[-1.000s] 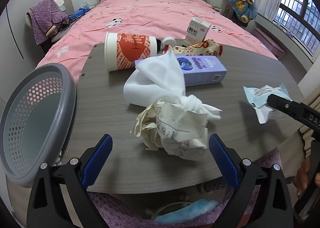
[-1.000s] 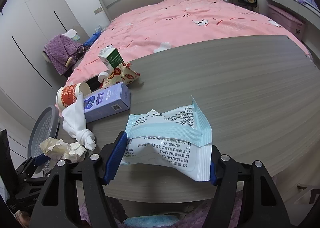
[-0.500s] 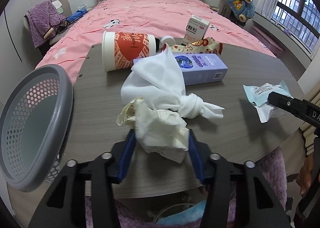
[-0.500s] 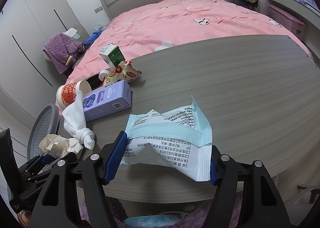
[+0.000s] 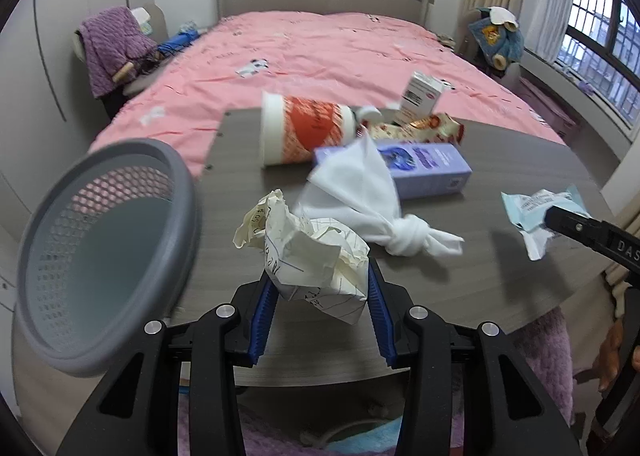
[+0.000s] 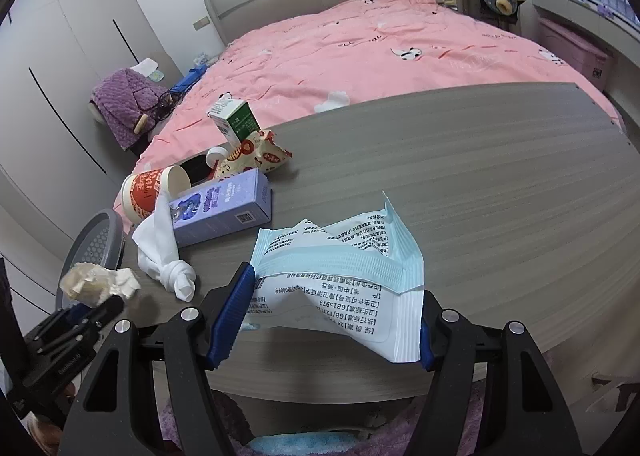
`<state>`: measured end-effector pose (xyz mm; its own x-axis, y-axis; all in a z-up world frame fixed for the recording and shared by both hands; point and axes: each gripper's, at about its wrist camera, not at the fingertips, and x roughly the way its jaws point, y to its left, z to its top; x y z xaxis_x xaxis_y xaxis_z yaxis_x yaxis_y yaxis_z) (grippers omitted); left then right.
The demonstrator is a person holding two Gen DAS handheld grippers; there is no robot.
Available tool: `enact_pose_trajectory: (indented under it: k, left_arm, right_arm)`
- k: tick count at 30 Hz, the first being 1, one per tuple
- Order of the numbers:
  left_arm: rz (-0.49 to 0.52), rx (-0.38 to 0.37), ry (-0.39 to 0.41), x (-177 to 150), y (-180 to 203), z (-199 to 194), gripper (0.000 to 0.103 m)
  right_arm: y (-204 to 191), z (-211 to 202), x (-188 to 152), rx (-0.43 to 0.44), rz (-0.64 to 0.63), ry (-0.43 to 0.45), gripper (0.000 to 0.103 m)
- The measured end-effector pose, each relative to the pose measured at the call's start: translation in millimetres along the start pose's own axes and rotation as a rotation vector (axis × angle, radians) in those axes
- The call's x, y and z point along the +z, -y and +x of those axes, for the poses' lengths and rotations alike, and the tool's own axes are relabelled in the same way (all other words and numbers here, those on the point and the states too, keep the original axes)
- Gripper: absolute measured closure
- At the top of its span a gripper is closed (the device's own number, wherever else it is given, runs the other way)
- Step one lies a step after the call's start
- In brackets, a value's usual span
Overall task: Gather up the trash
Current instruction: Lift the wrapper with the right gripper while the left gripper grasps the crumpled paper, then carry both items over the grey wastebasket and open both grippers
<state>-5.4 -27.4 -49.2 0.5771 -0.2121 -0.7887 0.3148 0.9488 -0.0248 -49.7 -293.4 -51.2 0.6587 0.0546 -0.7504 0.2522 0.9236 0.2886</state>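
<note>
**Both grippers gripping trash over the table**

The left gripper (image 5: 320,292) is angling downward over the table's (image 5: 500,296) near edge, its jaws closing narrowly, pads pressing a crumpled paper ball (image 5: 308,256) lifted beside the grey basket (image 5: 104,352). The right gripper (image 6: 332,312) is tilting down likewise, jaws about half apart, pinching a blue-and-white wrapper (image 6: 344,288) above the near edge.

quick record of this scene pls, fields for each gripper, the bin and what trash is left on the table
left hand-held gripper: jaws closing on crumpled paper
right hand-held gripper: clamped on blue-and-white wrapper
bin: grey mesh basket, at the table's left edge
left on table: knotted white cloth, purple box, red paper cup, snack bag, small carton
</note>
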Motion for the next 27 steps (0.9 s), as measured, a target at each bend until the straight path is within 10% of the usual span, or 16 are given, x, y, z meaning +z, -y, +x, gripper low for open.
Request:
enact_pose_trajectory:
  k: [15,27]
  left_arm:
    - [-0.09,0.144,0.174,29.2,-57.9,-57.5,0.062]
    - [-0.199,0.264,0.166,29.5,-125.4,-55.9,0.062]
  right_arm:
    - [-76.6,-14.2,31.2,0.106,-0.115,0.077,0.037]
    - [-183.6,22.6,32.5,0.253,-0.288,0.013,0.037]
